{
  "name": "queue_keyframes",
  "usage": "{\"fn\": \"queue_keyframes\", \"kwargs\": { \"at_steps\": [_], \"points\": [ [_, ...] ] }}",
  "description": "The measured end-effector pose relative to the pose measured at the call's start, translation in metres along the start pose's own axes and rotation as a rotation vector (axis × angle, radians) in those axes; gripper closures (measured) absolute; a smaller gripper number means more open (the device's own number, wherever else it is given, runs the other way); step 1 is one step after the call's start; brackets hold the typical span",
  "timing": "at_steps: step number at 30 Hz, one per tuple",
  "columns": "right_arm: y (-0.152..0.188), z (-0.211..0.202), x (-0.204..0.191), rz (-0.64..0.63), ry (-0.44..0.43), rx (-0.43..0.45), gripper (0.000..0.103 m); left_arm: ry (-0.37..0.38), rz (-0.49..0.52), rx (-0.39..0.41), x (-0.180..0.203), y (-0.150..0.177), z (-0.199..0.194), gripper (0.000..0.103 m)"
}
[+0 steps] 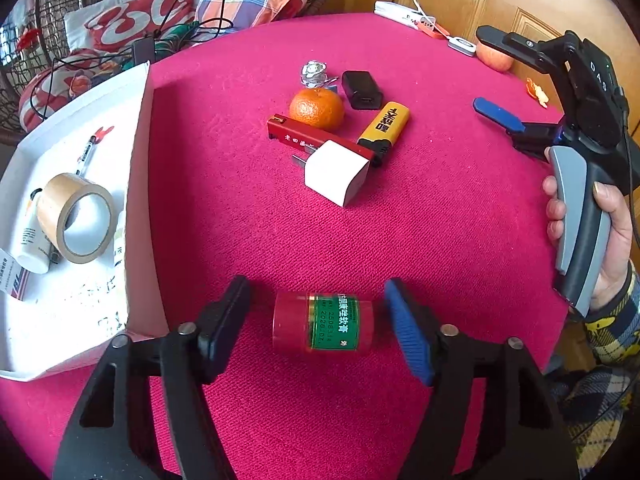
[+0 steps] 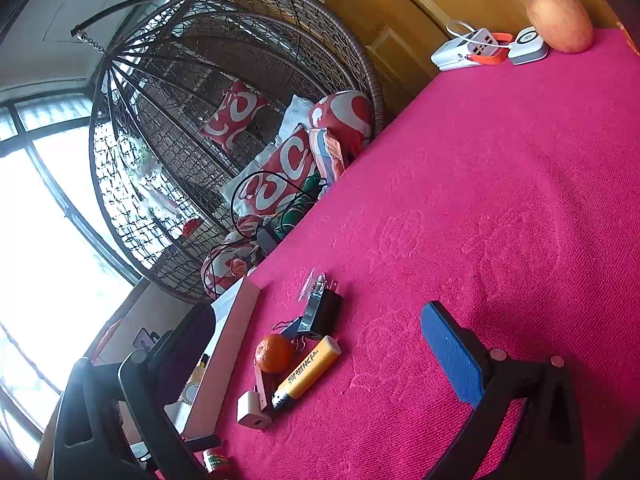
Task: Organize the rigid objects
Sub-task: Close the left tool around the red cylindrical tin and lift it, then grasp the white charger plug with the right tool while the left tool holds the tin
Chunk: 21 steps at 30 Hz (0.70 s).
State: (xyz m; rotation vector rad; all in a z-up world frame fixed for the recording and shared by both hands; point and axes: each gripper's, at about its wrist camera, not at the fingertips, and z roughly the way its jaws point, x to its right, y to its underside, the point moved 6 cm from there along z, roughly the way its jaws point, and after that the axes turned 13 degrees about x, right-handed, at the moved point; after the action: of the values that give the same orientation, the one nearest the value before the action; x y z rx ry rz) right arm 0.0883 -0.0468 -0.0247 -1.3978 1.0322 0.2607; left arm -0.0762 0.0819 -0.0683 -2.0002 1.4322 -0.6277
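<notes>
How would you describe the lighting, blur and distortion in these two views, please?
Left wrist view: evenly lit; strong fisheye bending with dark corners; the red jar between the left gripper pads looks slightly motion-blurred, while the orange is sharp. Right wrist view: tilted; the window is blown out to white; the red tablecloth stays well exposed and the apple reads clearly.

**Legible markings on the table**

I read "25DB314" and "2028.07." under Chinese characters on the red jar's green label. The right gripper's housing shows "DAS". Chinese characters mark the yellow lighter and red case.
</notes>
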Motion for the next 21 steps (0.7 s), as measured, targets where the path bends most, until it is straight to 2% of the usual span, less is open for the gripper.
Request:
{"fn": "queue_keyframes", "kwargs": {
  "at_steps": [1, 2, 3, 5, 9, 11, 12, 13, 14, 15, 18, 19, 21],
  "points": [
    [0.0, 0.0, 0.0, -0.001, 0.0, -0.001, 0.0, 0.003, 0.009, 0.011, 0.001, 0.002, -0.002, 0.042],
    [0.001, 0.002, -0.002, -0.009, 0.0, -0.017, 0.0, 0.018, 0.007, 0.023, 0.004, 0.004, -0.006, 0.055],
    [0.003, 0.004, -0.005, -0.027, -0.006, -0.047, 0.0, 0.024, 0.004, 0.032, 0.004, 0.005, -0.009, 0.063],
    [0.013, 0.007, -0.022, -0.117, -0.035, -0.125, 0.0, 0.013, 0.016, 0.054, 0.002, 0.006, -0.014, 0.063],
    [0.048, 0.007, -0.077, -0.431, -0.085, -0.238, 0.0, 0.011, 0.008, 0.076, -0.005, 0.013, -0.023, 0.063],
    [0.069, 0.013, -0.097, -0.516, -0.127, -0.309, 0.001, 0.008, -0.004, 0.085, -0.009, 0.021, -0.029, 0.063],
    [0.079, 0.017, -0.103, -0.552, -0.139, -0.338, 0.005, 0.004, -0.008, 0.09, -0.008, 0.023, -0.032, 0.063],
    [0.087, 0.022, -0.108, -0.59, -0.138, -0.362, 0.018, 0.003, -0.013, 0.093, -0.01, 0.026, -0.036, 0.063],
    [0.094, 0.028, -0.111, -0.622, -0.127, -0.384, 0.038, 0.004, -0.019, 0.097, -0.011, 0.029, -0.04, 0.063],
    [0.101, 0.035, -0.113, -0.648, -0.119, -0.417, 0.043, 0.002, -0.025, 0.105, -0.013, 0.032, -0.044, 0.063],
    [0.115, 0.048, -0.116, -0.691, -0.117, -0.46, 0.048, -0.012, -0.058, 0.116, -0.021, 0.04, -0.052, 0.063],
    [0.119, 0.051, -0.118, -0.714, -0.111, -0.468, 0.053, -0.016, -0.07, 0.119, -0.024, 0.042, -0.054, 0.063],
    [0.124, 0.057, -0.119, -0.755, -0.08, -0.479, 0.055, -0.021, -0.086, 0.123, -0.028, 0.044, -0.055, 0.063]
  ]
}}
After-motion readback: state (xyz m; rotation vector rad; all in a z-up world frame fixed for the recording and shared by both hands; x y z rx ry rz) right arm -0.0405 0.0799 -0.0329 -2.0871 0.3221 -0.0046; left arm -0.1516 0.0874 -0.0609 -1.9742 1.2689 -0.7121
